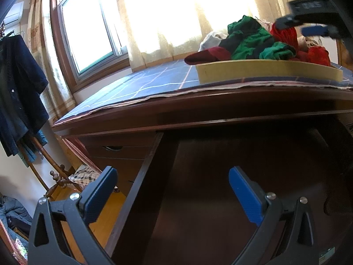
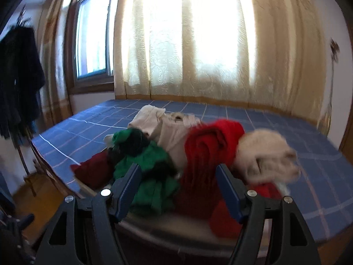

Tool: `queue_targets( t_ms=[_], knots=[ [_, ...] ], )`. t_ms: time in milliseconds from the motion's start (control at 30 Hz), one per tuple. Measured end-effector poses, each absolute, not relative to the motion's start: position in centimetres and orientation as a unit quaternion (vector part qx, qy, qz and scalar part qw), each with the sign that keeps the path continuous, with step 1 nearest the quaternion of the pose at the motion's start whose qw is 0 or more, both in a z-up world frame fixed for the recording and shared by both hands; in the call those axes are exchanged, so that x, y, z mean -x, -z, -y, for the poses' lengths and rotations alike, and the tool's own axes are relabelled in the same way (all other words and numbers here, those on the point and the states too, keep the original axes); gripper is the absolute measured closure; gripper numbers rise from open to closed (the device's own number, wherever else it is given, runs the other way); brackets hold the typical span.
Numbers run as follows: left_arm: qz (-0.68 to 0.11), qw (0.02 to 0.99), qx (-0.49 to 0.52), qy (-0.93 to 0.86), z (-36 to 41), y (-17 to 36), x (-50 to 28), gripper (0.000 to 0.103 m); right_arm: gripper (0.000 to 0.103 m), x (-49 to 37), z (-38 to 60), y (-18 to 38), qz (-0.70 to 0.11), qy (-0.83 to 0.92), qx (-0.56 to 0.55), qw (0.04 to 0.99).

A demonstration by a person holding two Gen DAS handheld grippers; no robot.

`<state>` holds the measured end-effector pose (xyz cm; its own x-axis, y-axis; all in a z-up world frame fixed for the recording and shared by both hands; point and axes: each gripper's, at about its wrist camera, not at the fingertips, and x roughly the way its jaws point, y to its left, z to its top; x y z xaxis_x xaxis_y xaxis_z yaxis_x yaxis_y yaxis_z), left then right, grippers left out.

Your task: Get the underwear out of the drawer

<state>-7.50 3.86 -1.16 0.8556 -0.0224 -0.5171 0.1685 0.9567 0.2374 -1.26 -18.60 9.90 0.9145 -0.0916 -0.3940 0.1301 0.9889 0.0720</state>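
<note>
Right gripper jaws stand well apart, nothing pinched; it hangs just over the pile of underwear — green, red, cream, maroon pieces heaped in a shallow tray on the blue checked cloth. Left gripper is also wide open and empty, aimed down into the open drawer. Risks, as a guess: the right fingers sit close to the heap, so pulling away could snag a fold and drag a piece off the tray; the maroon piece already overhangs the tray's edge and could slide onto the cloth; the drawer interior is dark, so the left gripper could miss a leftover piece or knock the drawer's side wall. The left wrist view shows the drawer, the tray's side and the right gripper above the heap; whether anything is left inside, cannot tell. The right wrist view shows the pile top, blurred, and no drawer.
</note>
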Motion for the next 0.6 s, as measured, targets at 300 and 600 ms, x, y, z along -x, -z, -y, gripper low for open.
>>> queue_targets(
  t_ms=[300, 600],
  knots=[
    [-0.257, 0.954, -0.148, 0.049, -3.7, 1.3, 7.9, 0.000, 0.030, 9.4, 18.8, -6.6, -0.169, 0.069, -0.154, 0.971],
    [-0.262, 0.953, -0.147, 0.046, -3.7, 1.2, 7.8, 0.000, 0.030, 14.1, 18.5, -4.5, -0.180, 0.095, -0.163, 0.965]
  ],
)
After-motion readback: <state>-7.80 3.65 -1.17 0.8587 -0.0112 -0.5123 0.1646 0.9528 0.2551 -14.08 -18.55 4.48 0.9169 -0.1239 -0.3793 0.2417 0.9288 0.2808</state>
